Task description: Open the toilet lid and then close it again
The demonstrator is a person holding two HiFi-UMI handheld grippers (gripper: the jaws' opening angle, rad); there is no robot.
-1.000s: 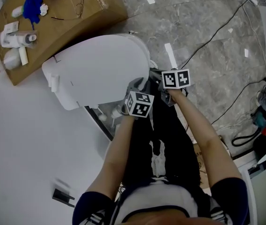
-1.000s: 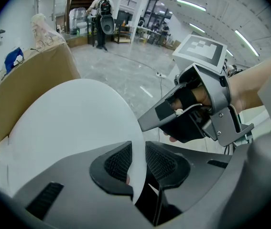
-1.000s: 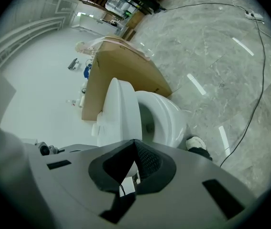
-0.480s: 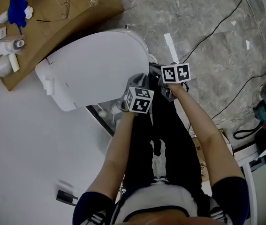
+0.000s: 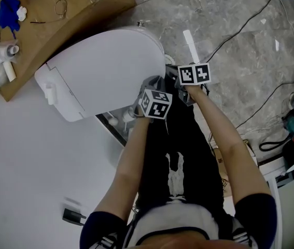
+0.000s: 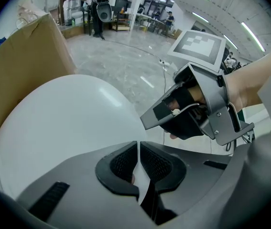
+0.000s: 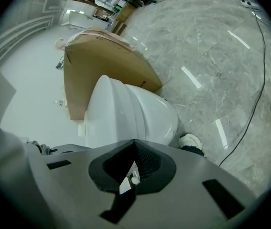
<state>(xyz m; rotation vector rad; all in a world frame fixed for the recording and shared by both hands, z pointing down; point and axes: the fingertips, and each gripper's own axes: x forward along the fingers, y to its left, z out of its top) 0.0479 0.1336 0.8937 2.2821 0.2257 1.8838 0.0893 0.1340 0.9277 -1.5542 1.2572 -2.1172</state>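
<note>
The toilet lid (image 5: 105, 71) lies low at the head view's upper centre, so the left gripper (image 6: 138, 147), whose jaws have just been closing and now clench on nothing, and the clenched, empty right gripper (image 7: 135, 147), both by its lower-right rim, should ease it down gently rather than let it drop.

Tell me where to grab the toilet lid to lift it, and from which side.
Take the toilet lid by its rounded front rim, coming from the front, jaws straddling the thin edge. The hinged end lies opposite, so the front probably gives most leverage.
</note>
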